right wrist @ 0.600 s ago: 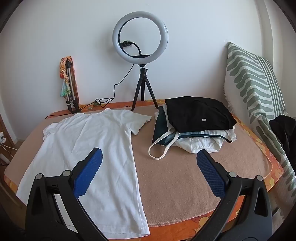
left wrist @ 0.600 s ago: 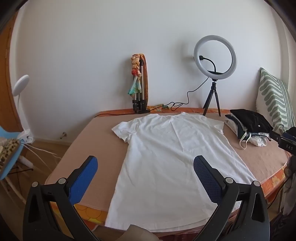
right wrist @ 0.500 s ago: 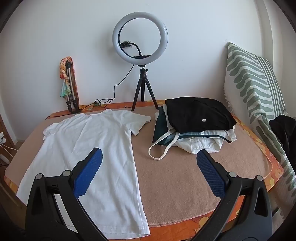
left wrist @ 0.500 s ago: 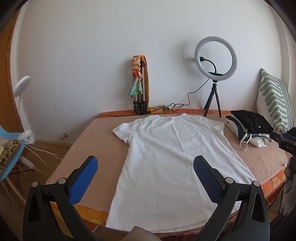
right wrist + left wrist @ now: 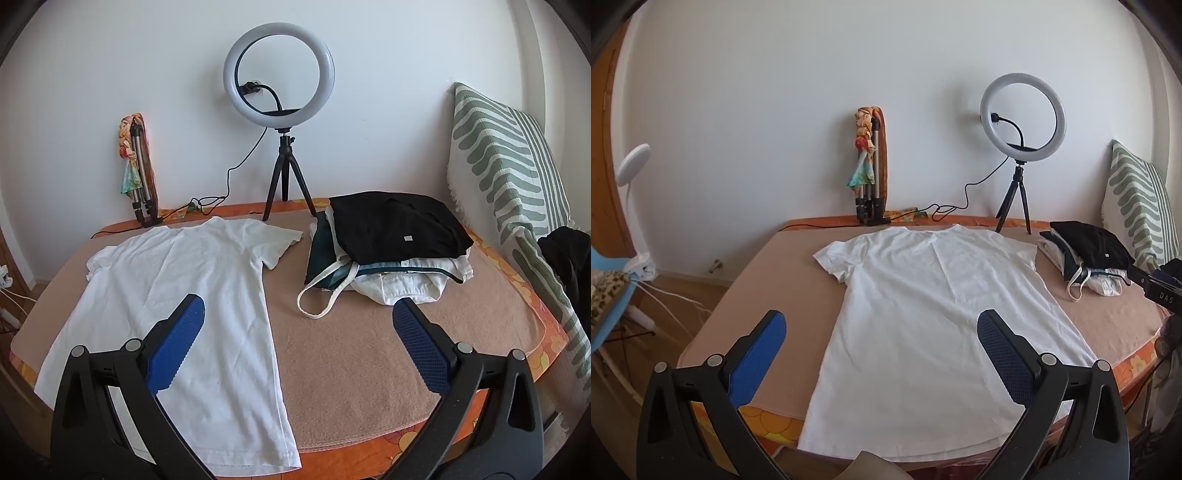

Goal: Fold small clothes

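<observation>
Both jaws spread wide, nothing between the pads. My left gripper (image 5: 882, 343) hangs above the near hem of the white t-shirt (image 5: 934, 317); my right gripper (image 5: 299, 332) sits over the shirt's right edge and bare blanket.

T-shirt lies flat on the tan blanket (image 5: 369, 350), collar toward the wall, hem at the near edge of the bed. Both sleeves spread out. Hem runs right along the blanket's near border; the orange patterned bed edge (image 5: 369, 448) shows just past it.

Open room: a wide strip of bare blanket between the shirt's right side and the pile of clothes (image 5: 391, 243), and a narrower strip left of the shirt before the bed drops off to the floor.

Pile: black garment on top, white and teal pieces under it, a white strap loop trailing toward the shirt, not touching it. Right sleeve lies near the pile.

Back edge: ring light on tripod (image 5: 280, 99), folded tripod (image 5: 870, 173) against wall, cable between them. Striped cushion (image 5: 517, 177) bounds the right side.

No containers in view.
</observation>
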### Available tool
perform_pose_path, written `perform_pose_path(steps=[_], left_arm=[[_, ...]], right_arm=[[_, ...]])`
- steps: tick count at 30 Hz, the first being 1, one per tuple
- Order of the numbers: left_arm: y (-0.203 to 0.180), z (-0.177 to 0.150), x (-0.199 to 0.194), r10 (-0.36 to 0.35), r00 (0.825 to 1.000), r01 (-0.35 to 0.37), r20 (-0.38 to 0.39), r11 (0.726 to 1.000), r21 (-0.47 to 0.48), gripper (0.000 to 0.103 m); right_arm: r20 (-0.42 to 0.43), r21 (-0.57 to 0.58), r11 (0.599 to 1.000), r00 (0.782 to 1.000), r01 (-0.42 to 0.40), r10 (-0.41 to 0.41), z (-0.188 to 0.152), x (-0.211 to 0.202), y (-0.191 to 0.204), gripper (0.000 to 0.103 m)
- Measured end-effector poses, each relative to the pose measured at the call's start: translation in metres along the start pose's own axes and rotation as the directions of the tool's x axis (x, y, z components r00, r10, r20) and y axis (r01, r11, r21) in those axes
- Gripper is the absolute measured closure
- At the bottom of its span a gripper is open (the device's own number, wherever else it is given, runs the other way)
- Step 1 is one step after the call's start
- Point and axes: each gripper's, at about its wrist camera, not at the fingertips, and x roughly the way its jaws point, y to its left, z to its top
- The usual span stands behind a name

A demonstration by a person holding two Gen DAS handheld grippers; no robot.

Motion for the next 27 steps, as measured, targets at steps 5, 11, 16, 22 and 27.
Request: perform_pose_path(steps=[5, 11, 16, 22, 27], left_arm=[[-0.0026, 0.0023, -0.0018, 0.003, 1.000, -0.003, 0.004, 1.000, 0.002, 0.000], [-0.0011, 0.0024, -0.0018, 0.002, 1.000, -0.002, 0.005, 1.000, 0.000, 0.000], [-0.0014, 0.0044, -0.0032, 0.001, 1.000, -0.001, 0.010, 1.000, 0.002, 0.000], [-0.0017, 0.0041, -0.0038, 0.001, 1.000, -0.001, 0.012, 1.000, 0.002, 0.000], [-0.0018, 0.0043, -0.0038, 0.002, 1.000, -0.002, 0.015, 1.000, 0.002, 0.000]], right_arm=[[-0.001, 0.001, 1.000, 1.000, -0.002, 0.002, 0.0000, 0.0004, -0.0001, 0.000], [-0.002, 0.002, 1.000, 1.000, -0.003, 0.003, -0.0002, 0.0006, 0.0003, 0.000], [-0.002, 0.002, 1.000, 1.000, -0.004, 0.004, 0.0002, 0.0006, 0.0009, 0.000], [-0.003, 0.003, 1.000, 1.000, -0.003, 0.003, 0.0005, 0.0007, 0.0014, 0.000], [-0.003, 0.002, 1.000, 1.000, -0.004, 0.004, 0.0006, 0.0008, 0.0015, 0.000]])
